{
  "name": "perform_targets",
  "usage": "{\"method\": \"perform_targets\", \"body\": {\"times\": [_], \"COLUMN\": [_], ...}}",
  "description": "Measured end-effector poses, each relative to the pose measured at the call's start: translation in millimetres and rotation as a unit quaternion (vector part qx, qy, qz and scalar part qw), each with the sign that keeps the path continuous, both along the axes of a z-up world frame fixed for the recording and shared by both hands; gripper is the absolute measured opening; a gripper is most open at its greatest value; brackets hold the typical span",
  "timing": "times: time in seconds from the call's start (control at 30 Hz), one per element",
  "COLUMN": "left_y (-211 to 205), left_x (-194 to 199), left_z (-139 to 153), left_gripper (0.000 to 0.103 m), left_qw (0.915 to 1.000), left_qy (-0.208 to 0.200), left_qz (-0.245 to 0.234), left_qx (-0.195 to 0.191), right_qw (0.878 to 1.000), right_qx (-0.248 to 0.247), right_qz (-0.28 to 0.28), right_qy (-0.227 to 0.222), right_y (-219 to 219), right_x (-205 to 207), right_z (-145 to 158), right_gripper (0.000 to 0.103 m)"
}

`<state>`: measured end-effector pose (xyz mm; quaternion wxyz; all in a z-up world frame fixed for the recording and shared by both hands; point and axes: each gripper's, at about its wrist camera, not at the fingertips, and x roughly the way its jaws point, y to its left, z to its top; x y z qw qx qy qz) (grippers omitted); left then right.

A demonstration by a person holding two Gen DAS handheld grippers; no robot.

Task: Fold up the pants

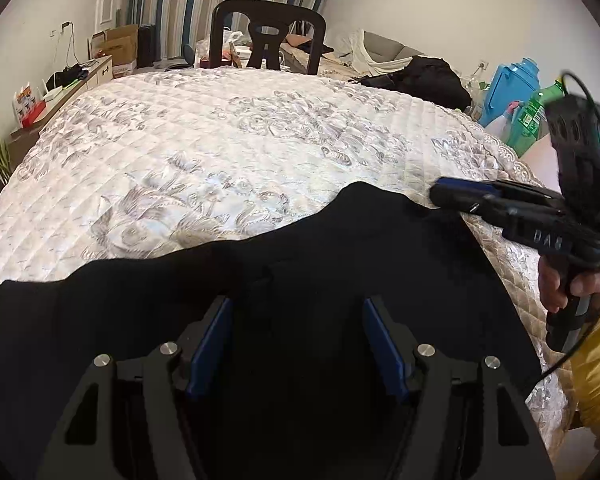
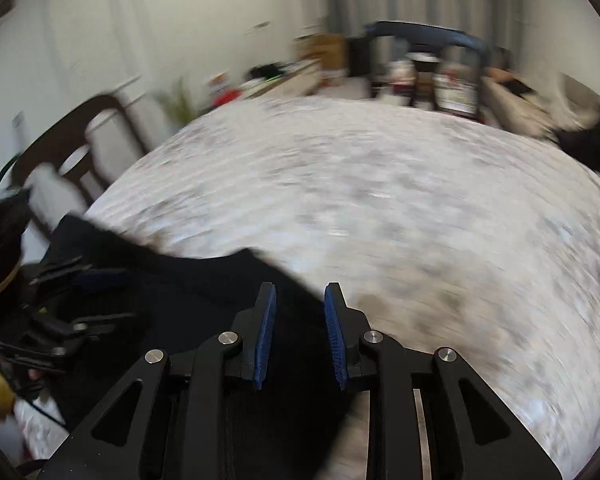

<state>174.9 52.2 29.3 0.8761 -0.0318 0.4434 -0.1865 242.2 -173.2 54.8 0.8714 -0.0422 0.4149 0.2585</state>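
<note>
The bed carries a quilted cover, and at its near edge we see the black pants lying limp and spread, a soft, light cloth that we judge will sag and crease wherever it is lifted, so the firmest holds are on its edges and corners, such as the raised corner at far right. Over the pants the left gripper hovers with jaws wide and nothing between them. The right gripper, its own view blurred, shows a narrower gap at the cloth's right edge, also gripping nothing.
</note>
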Motion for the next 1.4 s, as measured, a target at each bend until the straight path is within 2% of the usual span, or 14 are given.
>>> {"method": "perform_targets", "body": {"times": [0.1, 0.2, 0.37, 0.53, 0.6, 0.7, 0.83, 0.9, 0.97, 1.03, 1.1, 1.3, 1.4], "left_y": [5, 8, 13, 16, 16, 19, 23, 25, 27, 29, 32, 32, 33], "left_x": [-4, -6, -9, -12, -16, -22, -27, -31, -37, -45, -52, -73, -79], "left_z": [0, 0, -1, -1, 0, -1, 0, 0, 0, 0, 0, 2, 1], "left_gripper": [0.07, 0.069, 0.069, 0.069, 0.069, 0.069, 0.069, 0.069, 0.069, 0.069, 0.069, 0.07, 0.07], "left_qw": [1.0, 1.0, 0.9999, 0.9998, 0.9999, 0.9998, 0.9997, 0.9997, 0.9995, 0.9984, 0.9981, 0.9958, 0.9947], "left_qy": [0.0, -0.002, -0.007, -0.006, -0.01, -0.017, -0.017, -0.018, -0.022, -0.029, -0.035, -0.044, -0.052], "left_qz": [0.002, 0.004, 0.005, 0.008, 0.006, 0.007, 0.015, 0.015, 0.012, 0.014, 0.007, -0.011, -0.016], "left_qx": [-0.005, -0.009, -0.014, -0.019, -0.01, -0.005, -0.008, -0.001, 0.019, 0.048, 0.05, 0.08, 0.087], "right_qw": [0.999, 0.997, 0.997, 0.998, 0.998, 0.999, 0.997, 0.997, 0.995, 0.995, 0.995, 0.999, 0.998], "right_qx": [-0.021, -0.059, -0.05, -0.044, -0.022, -0.02, -0.059, -0.075, -0.099, -0.098, -0.099, -0.028, -0.054], "right_qz": [0.04, 0.023, 0.017, -0.037, -0.027, 0.015, 0.023, 0.022, -0.002, -0.015, -0.013, 0.02, 0.004], "right_qy": [0.028, 0.047, 0.058, 0.04, 0.044, 0.024, 0.045, 0.019, 0.011, 0.009, -0.002, 0.006, 0.023], "right_y": [31, 46, 46, 46, 45, 57, 84, 89, 86, 78, 69, 29, 15], "right_x": [9, 28, 44, 43, 36, 17, 22, 25, 28, 22, 6, -56, -81], "right_z": [-11, -26, -26, -20, -14, -6, -22, -23, -24, -19, -11, 4, -10], "right_gripper": [0.026, 0.025, 0.025, 0.025, 0.025, 0.025, 0.024, 0.022, 0.022, 0.022, 0.024, 0.024, 0.024]}}
